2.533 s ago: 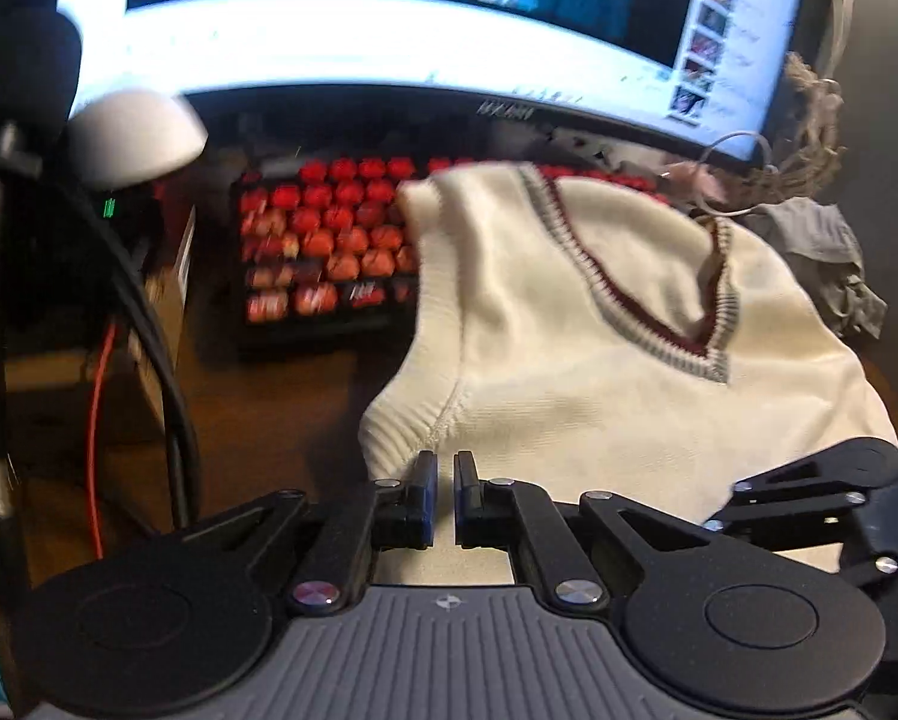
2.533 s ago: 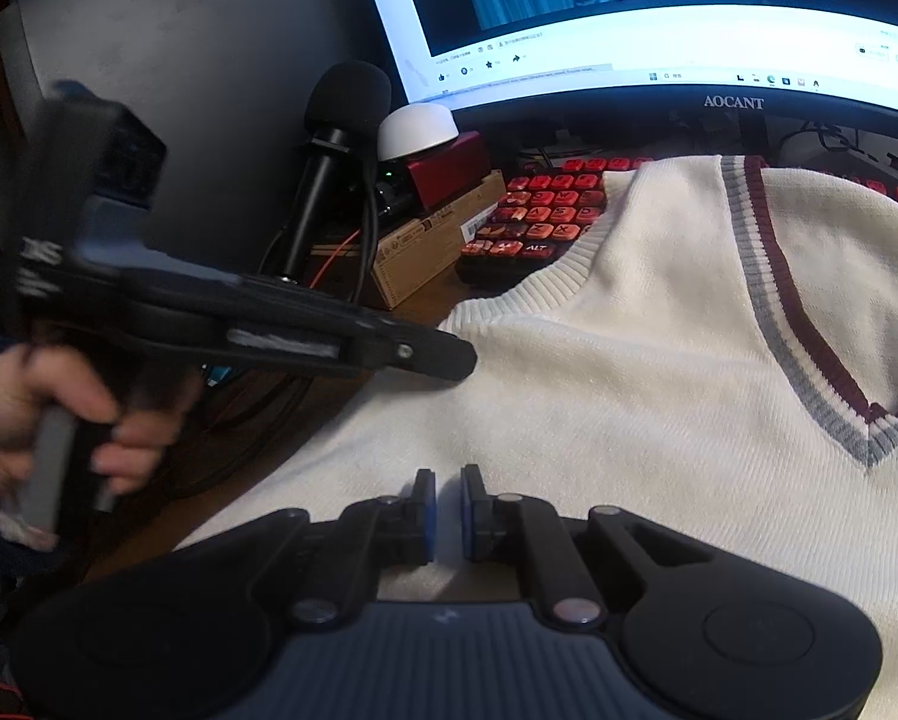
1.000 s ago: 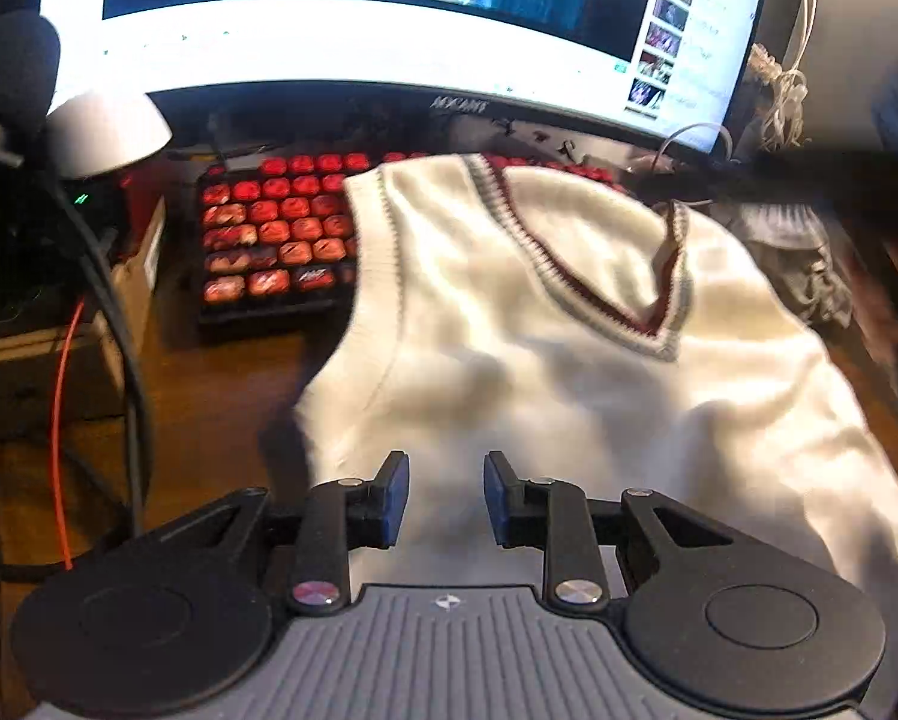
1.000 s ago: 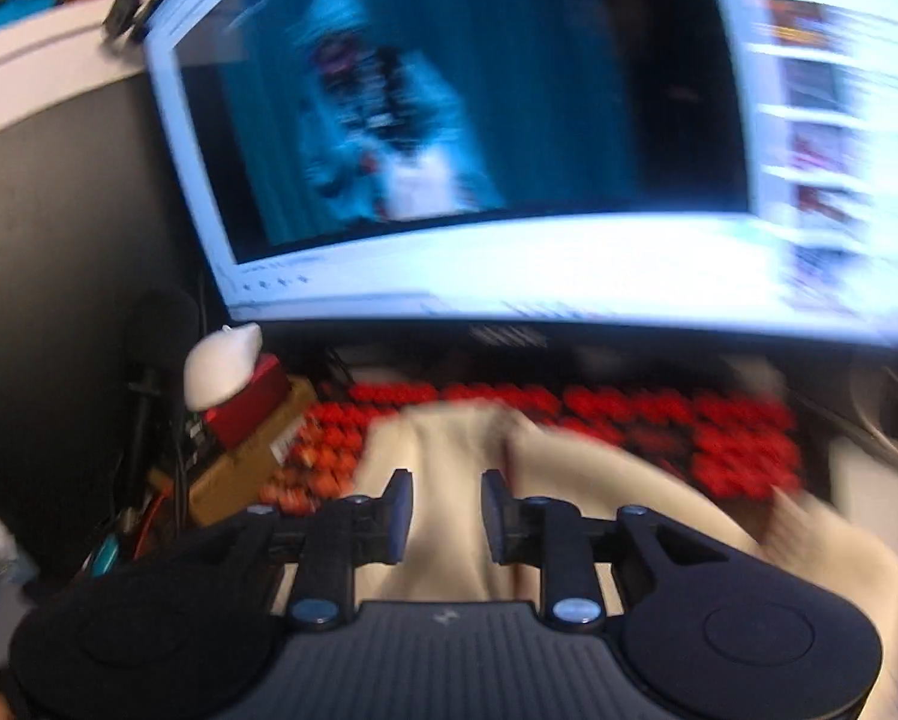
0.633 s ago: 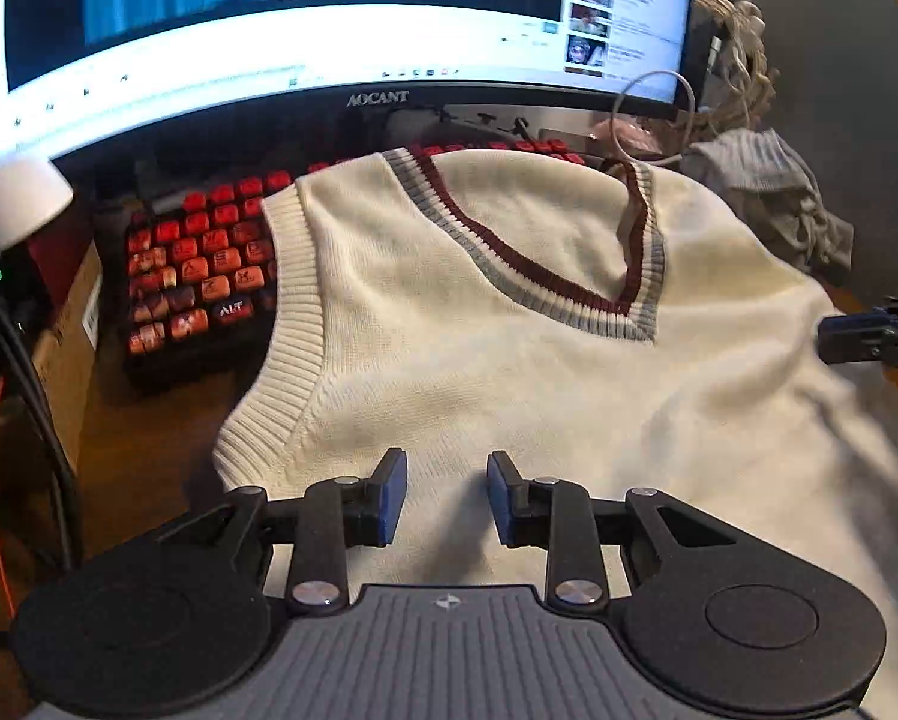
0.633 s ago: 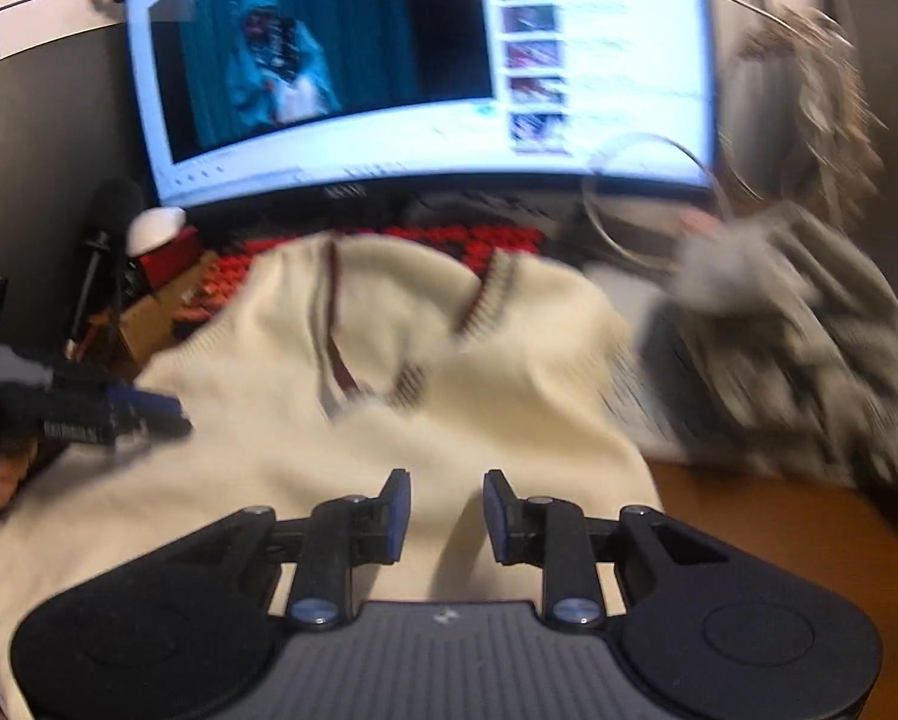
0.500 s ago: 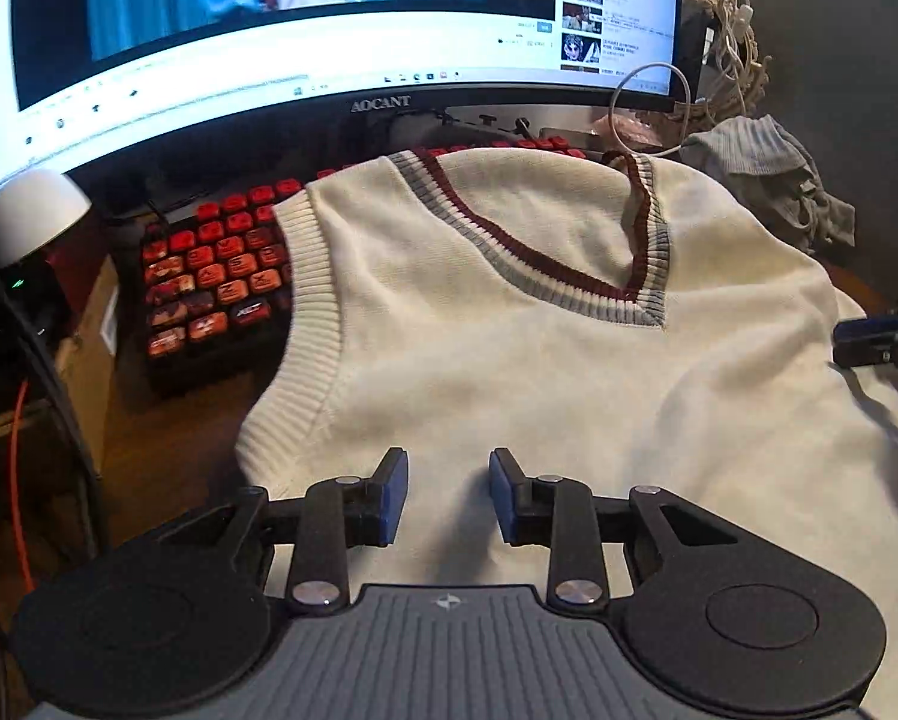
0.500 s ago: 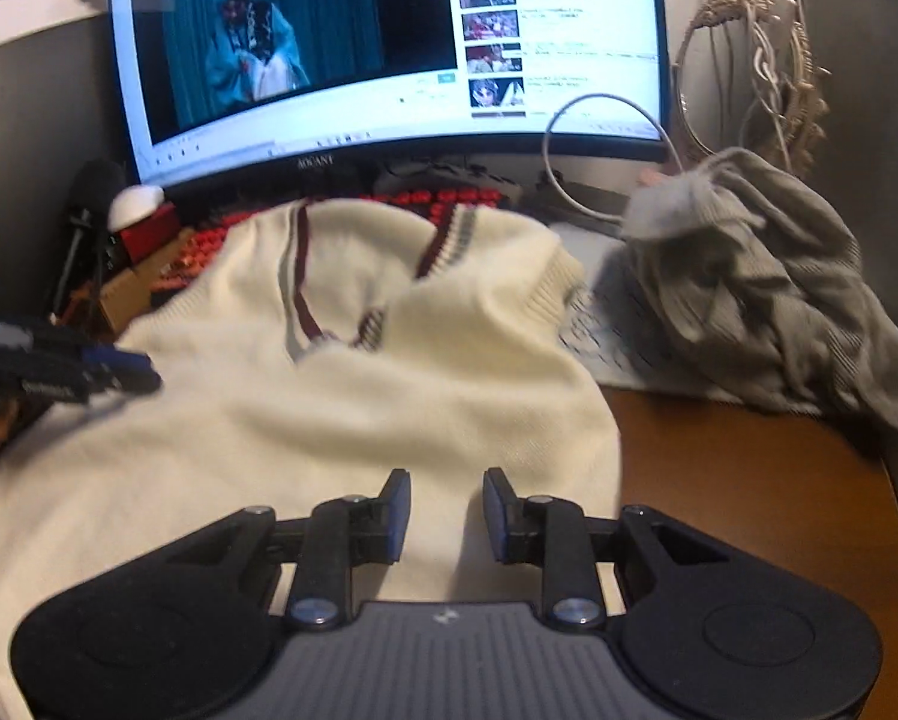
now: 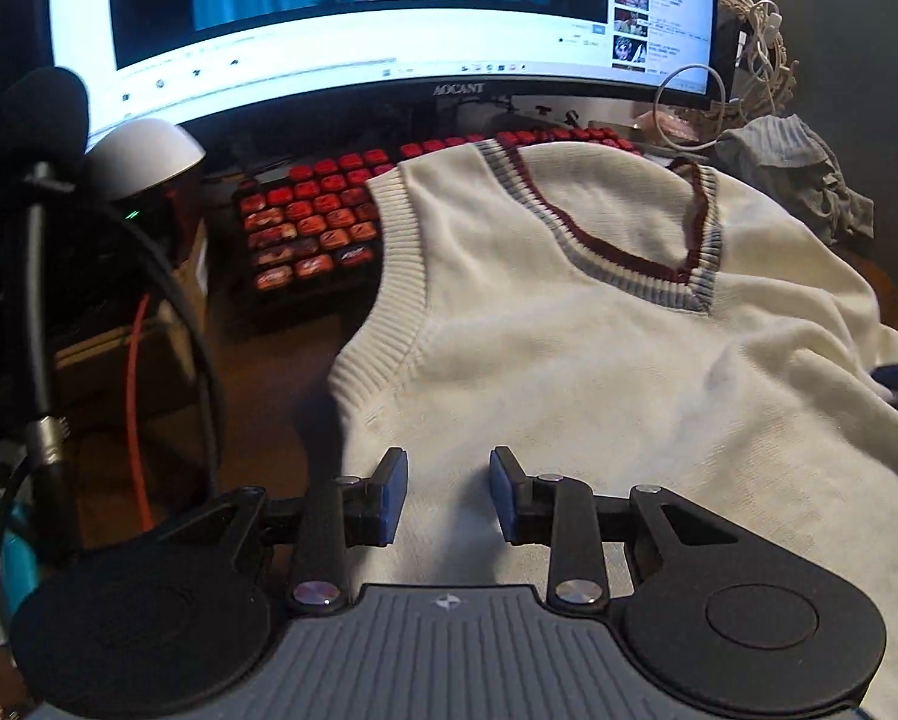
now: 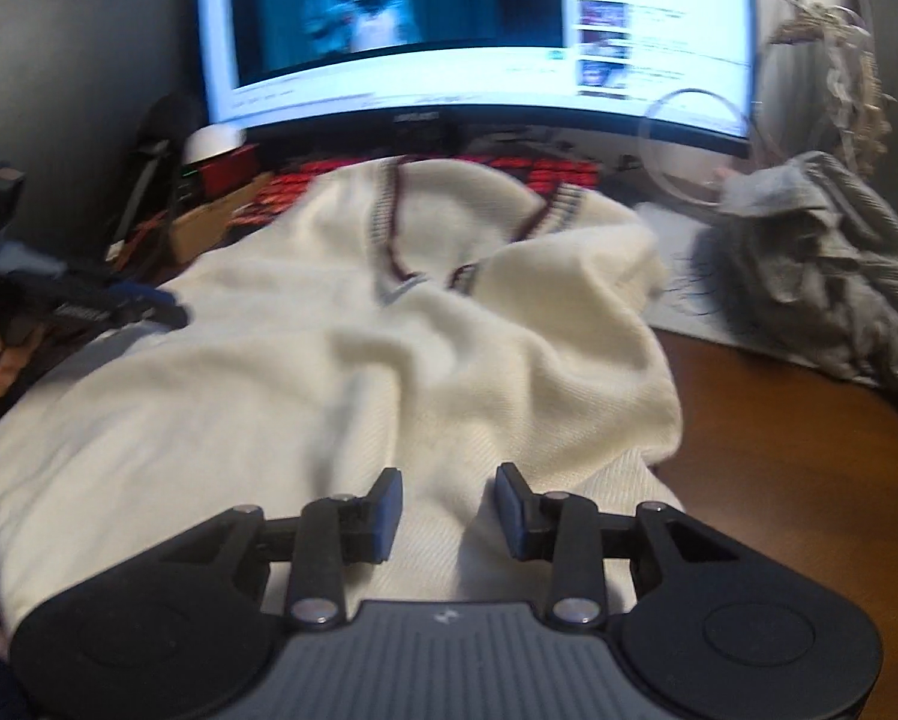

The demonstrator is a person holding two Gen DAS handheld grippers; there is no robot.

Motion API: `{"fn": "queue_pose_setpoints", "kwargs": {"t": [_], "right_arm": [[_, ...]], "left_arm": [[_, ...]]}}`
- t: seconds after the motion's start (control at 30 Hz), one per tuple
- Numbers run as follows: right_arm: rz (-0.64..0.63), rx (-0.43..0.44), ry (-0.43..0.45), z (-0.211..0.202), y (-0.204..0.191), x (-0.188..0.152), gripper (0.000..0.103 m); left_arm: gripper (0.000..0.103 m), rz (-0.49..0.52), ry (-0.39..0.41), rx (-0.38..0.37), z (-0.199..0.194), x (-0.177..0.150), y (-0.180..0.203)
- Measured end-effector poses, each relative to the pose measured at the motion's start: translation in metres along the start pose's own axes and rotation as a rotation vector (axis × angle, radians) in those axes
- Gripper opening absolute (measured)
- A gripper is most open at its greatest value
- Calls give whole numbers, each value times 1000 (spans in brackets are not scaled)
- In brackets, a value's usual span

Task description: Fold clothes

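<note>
A cream knit vest (image 9: 568,360) with a maroon and grey V-neck lies spread on the desk, its shoulders resting on the keyboard. My left gripper (image 9: 447,495) stands open over the vest's lower left part, with cloth below the fingers and nothing pinched. In the right wrist view the vest (image 10: 329,372) looks rumpled, its right shoulder humped up. My right gripper (image 10: 447,510) hovers over the lower right edge; its jaws are opening and the pads do not press on the cloth. The left gripper (image 10: 89,300), held by a hand, shows at that view's left edge.
A lit monitor (image 9: 389,30) stands behind a red-keyed keyboard (image 9: 311,228). A microphone (image 9: 35,120), a white dome (image 9: 143,156) and cables crowd the left. A crumpled grey garment (image 10: 820,264) lies at the right, with bare wooden desk (image 10: 808,450) in front of it.
Both grippers, nearly shut earlier, now stand open. The right gripper swung to the vest's right side and came lower. The vest's right shoulder has bunched up.
</note>
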State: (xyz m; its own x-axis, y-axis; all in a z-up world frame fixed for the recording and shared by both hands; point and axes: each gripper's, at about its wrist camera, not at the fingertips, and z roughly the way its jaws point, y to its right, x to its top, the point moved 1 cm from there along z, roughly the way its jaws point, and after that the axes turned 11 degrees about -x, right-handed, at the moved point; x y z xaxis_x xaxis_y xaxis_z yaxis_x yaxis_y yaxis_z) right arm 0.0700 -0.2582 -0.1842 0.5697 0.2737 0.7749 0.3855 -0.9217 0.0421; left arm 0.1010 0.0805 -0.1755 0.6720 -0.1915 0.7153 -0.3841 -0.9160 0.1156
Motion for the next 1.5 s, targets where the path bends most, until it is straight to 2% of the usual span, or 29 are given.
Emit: {"fn": "queue_pose_setpoints", "kwargs": {"t": [0.1, 0.2, 0.27, 0.33, 0.4, 0.5, 0.57, 0.67, 0.8, 0.87, 1.0, 1.1, 1.17, 1.3, 1.5], "right_arm": [[-16, 46, -10, -8, -10, -3, 34], [26, 110, -12, -13, 2, 0, 27], [85, 130, 31, -20, 24, 7, 26], [103, 100, 81, -24, 48, 16, 26], [68, 28, 114, -19, 67, 26, 26], [-44, -115, 129, 6, 87, 38, 26], [-157, -204, 97, 28, 89, 45, 26], [-338, -273, 101, 50, 81, 51, 25], [-455, -221, 114, 71, 74, 58, 23], [-539, -246, 133, 79, 67, 58, 23], [-648, -217, 163, 87, 56, 54, 23], [-756, -233, 176, 88, 50, 46, 24], [-776, -235, 185, 88, 51, 45, 26], [-746, -200, 232, 90, 53, 47, 26], [-300, 11, 314, 71, 94, 65, 26]], "left_arm": [[31, 2, -28, 8, -5, -1, -1], [26, 23, -62, 19, -3, 6, 7], [26, 43, -70, 14, 0, 12, 16], [27, 60, -58, -18, 5, 19, 30], [27, 83, -50, -55, 13, 27, 47], [27, 122, -50, -90, 27, 37, 71], [29, 128, -52, -124, 34, 38, 80], [30, 69, -56, -162, 41, 35, 78], [31, -4, -31, -194, 43, 31, 69], [31, -13, -20, -199, 41, 29, 66], [31, -28, -11, -211, 41, 29, 62], [31, -54, -2, -229, 40, 28, 57], [31, -68, 1, -238, 40, 28, 55], [31, -74, 0, -249, 40, 28, 54], [31, -65, -1, -249, 41, 29, 54]]}}
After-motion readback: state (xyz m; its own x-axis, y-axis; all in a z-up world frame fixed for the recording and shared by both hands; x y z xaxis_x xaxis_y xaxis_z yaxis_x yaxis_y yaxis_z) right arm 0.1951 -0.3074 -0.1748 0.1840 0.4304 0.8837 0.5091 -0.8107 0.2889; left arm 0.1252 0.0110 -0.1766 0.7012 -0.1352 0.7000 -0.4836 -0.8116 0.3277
